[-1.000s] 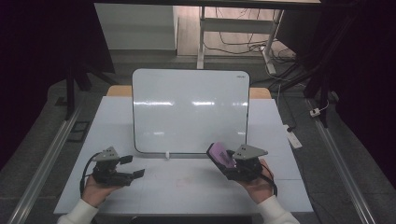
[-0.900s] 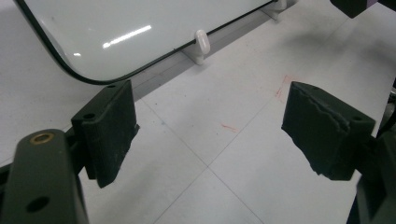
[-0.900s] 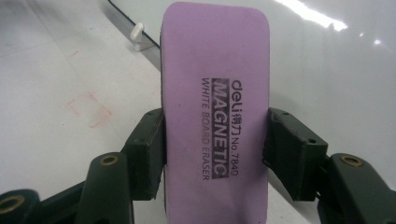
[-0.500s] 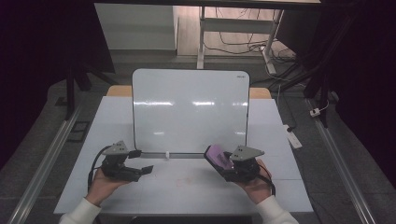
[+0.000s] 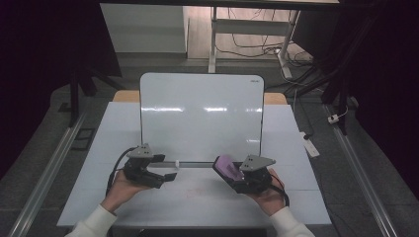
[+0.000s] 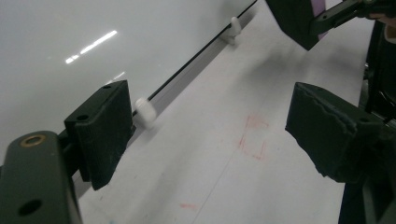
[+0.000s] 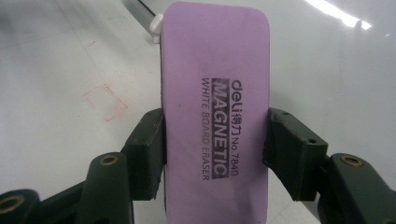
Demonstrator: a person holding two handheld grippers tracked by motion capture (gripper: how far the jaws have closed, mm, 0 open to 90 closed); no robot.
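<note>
A blank whiteboard [image 5: 200, 116] stands upright across the middle of the white table [image 5: 296, 197]. My right gripper [image 5: 234, 174] is shut on a purple magnetic whiteboard eraser [image 5: 227, 166], held just in front of the board's lower right part. In the right gripper view the eraser [image 7: 215, 107] is clamped between both jaws, printed face toward the camera. My left gripper [image 5: 167, 177] stands open and holds nothing, low over the table near the board's bottom edge. Its two pads [image 6: 100, 133] are wide apart, beside a small white clip [image 6: 144, 112] at the board's foot.
Faint red marker traces [image 6: 254, 140] lie on the table between the two grippers, also seen as red traces [image 7: 105, 100]. A second white clip [image 6: 233, 25] sits farther along the board's foot. A power strip [image 5: 309, 143] lies on the floor at the right.
My left gripper has moved right and forward, closer to the board's bottom edge. The right gripper with the eraser has barely shifted.
</note>
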